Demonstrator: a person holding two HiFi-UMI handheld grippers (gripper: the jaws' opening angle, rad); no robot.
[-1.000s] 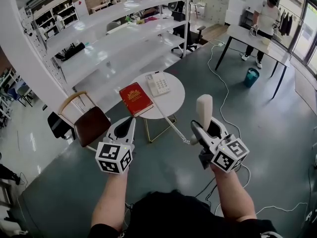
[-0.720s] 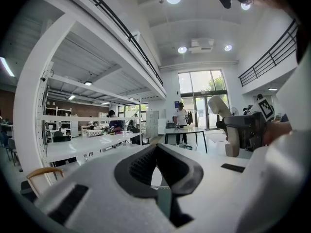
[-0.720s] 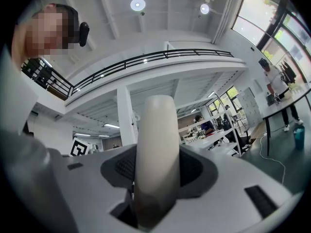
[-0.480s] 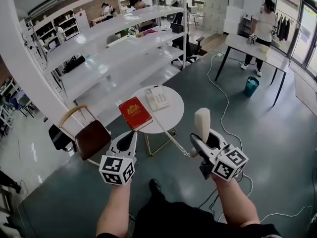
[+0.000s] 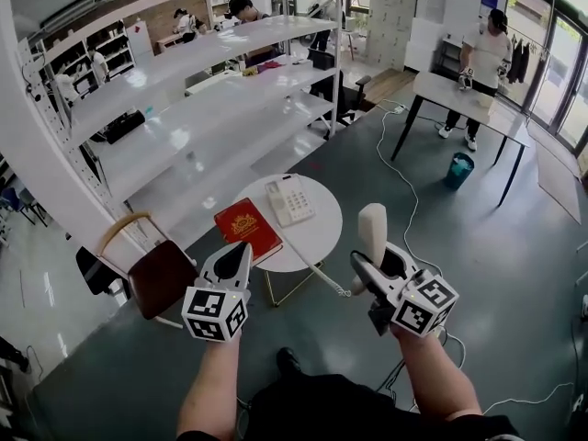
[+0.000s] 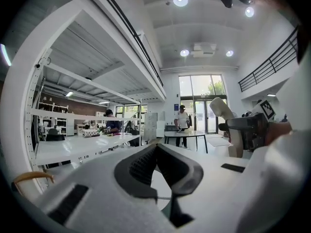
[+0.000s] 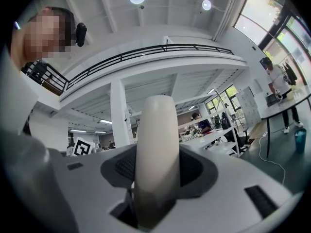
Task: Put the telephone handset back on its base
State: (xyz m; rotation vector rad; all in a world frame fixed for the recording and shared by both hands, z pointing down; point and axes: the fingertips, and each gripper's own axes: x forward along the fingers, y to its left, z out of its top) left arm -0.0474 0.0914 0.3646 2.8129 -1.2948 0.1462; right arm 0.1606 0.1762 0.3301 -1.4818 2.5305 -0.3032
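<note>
A cream telephone handset [image 5: 371, 231] stands upright in my right gripper [image 5: 375, 266], whose jaws are shut on its lower part; the right gripper view shows the handset [image 7: 156, 154] pinched between the dark pads. Its coiled cord [image 5: 320, 265] runs from the handset back to the white telephone base [image 5: 289, 198], which lies on the small round white table [image 5: 320, 232] ahead. My left gripper [image 5: 233, 263] hovers at the table's near left edge, its jaws shut with nothing in them [image 6: 163, 171].
A red book [image 5: 247, 228] lies on the round table left of the base. A brown chair [image 5: 156, 274] stands left of the table. Long white shelves [image 5: 197, 122] run behind it. A person stands at a white table [image 5: 464, 90] far right, with cables on the floor.
The view has shifted slightly, so the round table and phone base sit a little lower and closer. Both grippers keep their poses, the right still holding the handset.
</note>
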